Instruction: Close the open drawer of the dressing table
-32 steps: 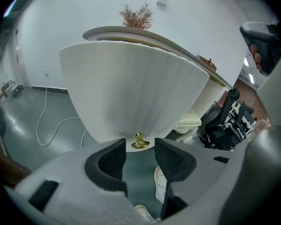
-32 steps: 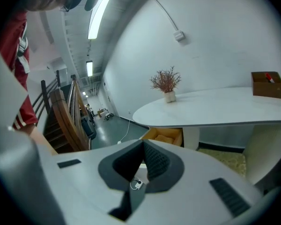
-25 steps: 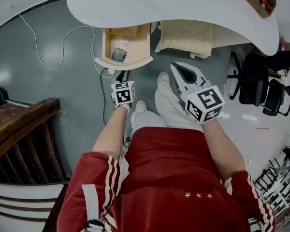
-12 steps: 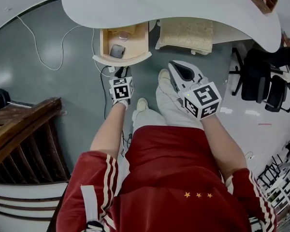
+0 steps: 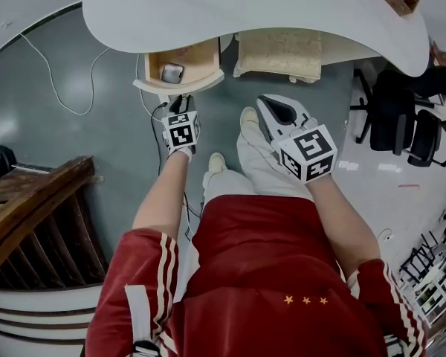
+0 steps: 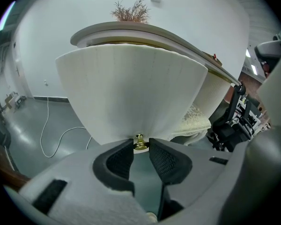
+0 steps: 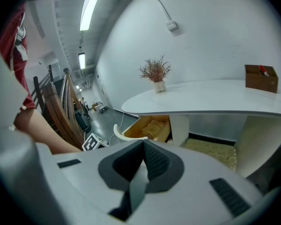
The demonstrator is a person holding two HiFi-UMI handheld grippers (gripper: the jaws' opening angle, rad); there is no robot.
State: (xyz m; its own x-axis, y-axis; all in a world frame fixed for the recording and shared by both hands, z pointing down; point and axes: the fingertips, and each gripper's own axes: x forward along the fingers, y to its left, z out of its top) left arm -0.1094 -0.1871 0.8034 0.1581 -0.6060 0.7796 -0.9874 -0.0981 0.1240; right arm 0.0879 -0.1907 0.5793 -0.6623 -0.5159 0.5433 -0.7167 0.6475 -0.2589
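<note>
The wooden drawer (image 5: pixel 189 56) with a curved white front (image 5: pixel 180 85) sticks partly out from under the white dressing table top (image 5: pixel 245 6). My left gripper (image 5: pixel 180 105) reaches its front. In the left gripper view the white front (image 6: pixel 131 93) fills the picture, and the left gripper (image 6: pixel 140 147) is shut on the small brass knob (image 6: pixel 140 142) at its lower edge. My right gripper (image 5: pixel 271 104) hangs shut and empty above the person's legs, apart from the drawer. From the right gripper (image 7: pixel 143 146) the open drawer (image 7: pixel 147 128) shows with cloth inside.
A grey object (image 5: pixel 171 72) lies in the drawer. A cream cushioned stool (image 5: pixel 279 54) stands under the table beside it. A white cable (image 5: pixel 59 80) runs over the grey floor, wooden stairs (image 5: pixel 30 207) are at left, black chairs (image 5: pixel 401 125) at right. A plant (image 7: pixel 155 74) and a wooden box (image 7: pixel 261 78) stand on the table.
The drawer has slid further in under the table top, and my left gripper has moved toward the table with it. The right gripper has barely shifted.
</note>
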